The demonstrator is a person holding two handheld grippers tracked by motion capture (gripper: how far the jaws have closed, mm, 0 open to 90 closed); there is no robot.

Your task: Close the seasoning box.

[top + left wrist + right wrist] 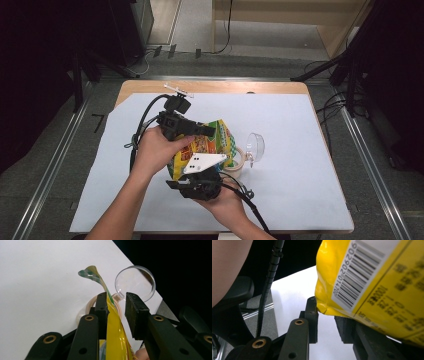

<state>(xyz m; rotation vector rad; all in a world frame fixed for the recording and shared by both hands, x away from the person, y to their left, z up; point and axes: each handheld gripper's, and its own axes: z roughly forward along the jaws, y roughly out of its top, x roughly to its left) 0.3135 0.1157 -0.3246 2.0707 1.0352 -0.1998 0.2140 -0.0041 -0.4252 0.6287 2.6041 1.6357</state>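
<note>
Snack bag, yellow w/ colourful print, sits mid-table on the white sheet, held up between both grippers.

Left gripper: jaws parted, w/ a gap on the right-hand side. Bag's yellow edge runs up betw. the jaws, lying against the left pad and apart from the right pad. Bag's crimped top corner curls up beyond the jaw tips. Past the tips, a clear plastic scoop w/ short handle lies on the sheet, and a tape roll sits just behind the left jaw, partly hidden by it.

Right gripper: jaws also apart. Bag's bottom corner, barcode side showing, rests over the right jaw and touches the tip of the left jaw; can't tell if anything is pinched, but pads aren't closed on it. A black cable hangs left of the jaws.

High view: left hand holds its gripper at the bag's near-left side, right hand below the bag; grey plate on the right gripper lies over the bag. Scoop & tape roll sit just right of the bag.
</note>
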